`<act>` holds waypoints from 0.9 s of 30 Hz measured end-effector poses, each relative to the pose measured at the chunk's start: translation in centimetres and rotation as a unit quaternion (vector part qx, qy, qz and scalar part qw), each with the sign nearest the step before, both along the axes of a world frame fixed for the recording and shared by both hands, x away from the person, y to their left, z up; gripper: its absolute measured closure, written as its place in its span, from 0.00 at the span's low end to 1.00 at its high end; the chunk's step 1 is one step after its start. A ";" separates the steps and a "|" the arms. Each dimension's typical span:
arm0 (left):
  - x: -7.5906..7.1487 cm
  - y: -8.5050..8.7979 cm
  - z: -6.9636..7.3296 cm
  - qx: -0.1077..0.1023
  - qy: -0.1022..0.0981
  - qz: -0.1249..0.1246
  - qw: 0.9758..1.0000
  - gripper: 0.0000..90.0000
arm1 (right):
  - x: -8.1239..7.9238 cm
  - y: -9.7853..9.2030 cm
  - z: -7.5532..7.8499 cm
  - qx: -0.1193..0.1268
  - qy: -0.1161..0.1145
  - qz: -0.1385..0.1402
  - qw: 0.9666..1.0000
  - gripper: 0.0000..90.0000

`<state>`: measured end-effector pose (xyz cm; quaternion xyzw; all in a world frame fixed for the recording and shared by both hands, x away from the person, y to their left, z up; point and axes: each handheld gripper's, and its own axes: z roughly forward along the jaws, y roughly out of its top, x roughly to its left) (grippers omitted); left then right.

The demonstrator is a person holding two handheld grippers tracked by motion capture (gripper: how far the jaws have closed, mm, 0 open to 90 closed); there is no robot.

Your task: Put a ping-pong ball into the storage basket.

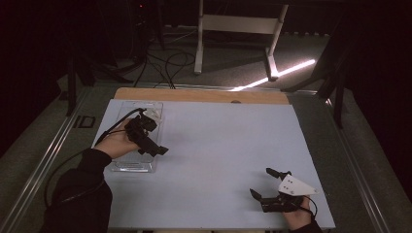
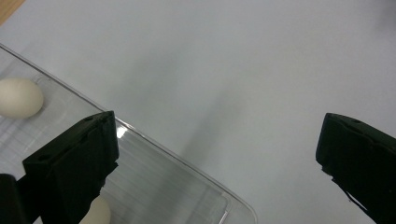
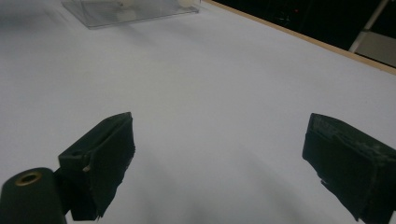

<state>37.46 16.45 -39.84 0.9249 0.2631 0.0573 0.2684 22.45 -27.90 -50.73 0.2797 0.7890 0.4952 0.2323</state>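
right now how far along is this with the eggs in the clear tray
Nothing looks done yet: both eggs sit in the clear tray. In hand: the left gripper hovers open over the tray's edge, holding nothing. The right gripper waits open over the bare white table. Grasping an egg is left.

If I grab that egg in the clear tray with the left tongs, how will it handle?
The egg looks smooth and rounded, so it will probably roll or slip between flat jaws. Likely a thin shell: squeeze gently. The tray is low-walled clear plastic, probably light, and may slide if nudged. The left tongs are open wide.
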 end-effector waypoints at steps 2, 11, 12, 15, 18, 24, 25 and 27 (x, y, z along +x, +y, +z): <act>-0.1 -0.2 0.0 -0.005 -0.004 0.002 1.000 0.00 | 0.0 0.0 0.0 -0.001 0.000 0.000 1.000 0.10; -0.7 -1.2 -0.1 -0.048 -0.014 -0.005 0.999 0.00 | 0.0 0.0 0.0 0.000 0.001 -0.001 1.000 0.10; -0.8 -1.3 -0.1 -0.054 -0.016 -0.004 0.998 0.00 | 0.0 0.0 0.0 0.000 0.001 -0.001 1.000 0.10; -1.1 -1.6 -0.2 -0.064 -0.017 -0.009 0.998 0.00 | 0.0 0.0 0.0 0.000 0.001 -0.001 1.000 0.10; -1.4 -2.0 -0.4 -0.083 -0.023 -0.010 0.996 0.00 | 0.0 0.0 0.0 0.000 0.001 -0.001 1.000 0.10; -1.9 -2.5 -0.7 -0.125 -0.028 -0.016 0.992 0.00 | 0.0 0.0 0.0 -0.002 0.001 0.000 1.000 0.10; -2.0 -2.7 -0.7 -0.130 -0.033 -0.016 0.991 0.00 | 0.0 0.0 0.0 -0.002 0.001 0.000 1.000 0.10; -2.2 -3.0 -0.8 -0.140 -0.031 -0.020 0.990 0.00 | 0.0 0.0 0.0 -0.003 0.001 0.001 1.000 0.10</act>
